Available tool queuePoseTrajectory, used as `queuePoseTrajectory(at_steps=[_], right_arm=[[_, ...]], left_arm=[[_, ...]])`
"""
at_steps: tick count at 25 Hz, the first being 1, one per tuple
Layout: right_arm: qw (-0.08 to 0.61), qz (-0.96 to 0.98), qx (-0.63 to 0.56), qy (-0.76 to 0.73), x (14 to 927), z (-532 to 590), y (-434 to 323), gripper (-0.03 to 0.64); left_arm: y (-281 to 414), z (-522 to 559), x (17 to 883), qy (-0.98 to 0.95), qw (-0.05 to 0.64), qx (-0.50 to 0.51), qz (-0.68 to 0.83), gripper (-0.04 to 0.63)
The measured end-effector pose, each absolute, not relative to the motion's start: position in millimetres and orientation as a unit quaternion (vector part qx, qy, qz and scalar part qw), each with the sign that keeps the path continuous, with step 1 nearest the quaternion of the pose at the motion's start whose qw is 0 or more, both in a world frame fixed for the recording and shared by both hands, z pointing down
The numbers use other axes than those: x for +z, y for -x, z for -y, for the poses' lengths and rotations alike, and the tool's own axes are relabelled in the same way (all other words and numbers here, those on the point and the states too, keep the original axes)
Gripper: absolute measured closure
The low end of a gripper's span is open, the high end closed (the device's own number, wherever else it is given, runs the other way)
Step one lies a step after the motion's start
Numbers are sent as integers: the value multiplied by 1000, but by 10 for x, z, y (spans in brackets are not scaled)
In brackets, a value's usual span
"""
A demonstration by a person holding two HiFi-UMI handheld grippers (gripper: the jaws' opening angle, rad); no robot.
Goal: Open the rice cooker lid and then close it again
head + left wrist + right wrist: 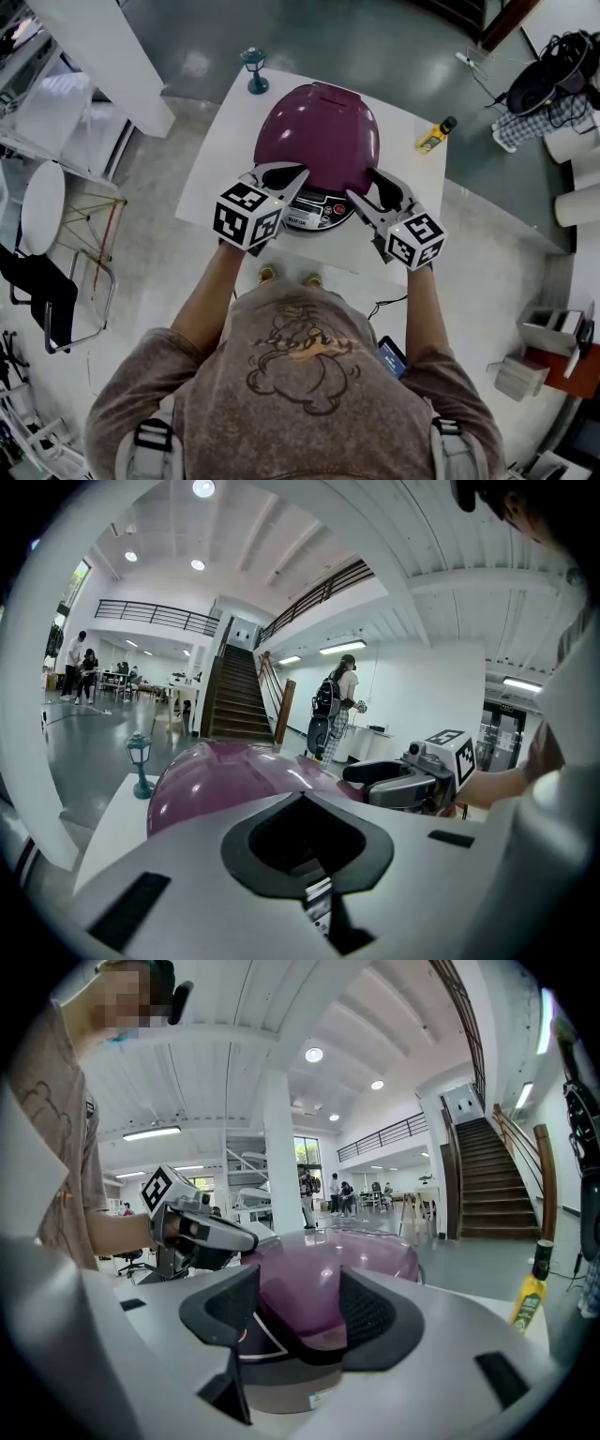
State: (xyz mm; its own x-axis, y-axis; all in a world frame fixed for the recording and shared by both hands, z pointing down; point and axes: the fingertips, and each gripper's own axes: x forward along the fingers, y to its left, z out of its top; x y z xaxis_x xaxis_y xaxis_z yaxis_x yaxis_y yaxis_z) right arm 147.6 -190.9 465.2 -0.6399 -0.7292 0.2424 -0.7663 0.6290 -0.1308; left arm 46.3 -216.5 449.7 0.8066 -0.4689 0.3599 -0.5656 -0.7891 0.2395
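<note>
- Two handheld grippers sit at the front of the closed maroon domed rice cooker [315, 214] on a white table [230, 141].
- Left gripper [300, 172]: jaws together, empty, tips by the lid [319, 131].
- Right gripper [364, 187]: jaws apart, lid rim between them, ungripped.

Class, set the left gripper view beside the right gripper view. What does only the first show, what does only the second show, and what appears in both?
Only the left gripper view shows a small teal lamp ornament, standing at the far left, and the right gripper, seen at the right.

Only the right gripper view shows a yellow bottle at the right edge and the left gripper, seen at the left.

Both show the purple rice cooker lid, which is shut, and a staircase in the hall behind.
</note>
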Motion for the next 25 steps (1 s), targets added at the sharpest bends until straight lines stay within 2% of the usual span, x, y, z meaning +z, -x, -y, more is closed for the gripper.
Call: queuePoseTrajectory(at_steps=[25], right_arm=[[90,891,128,-426,4782,1907,-1466,370]], left_arm=[[-519,2135,4686,-925,165,233,251,575]])
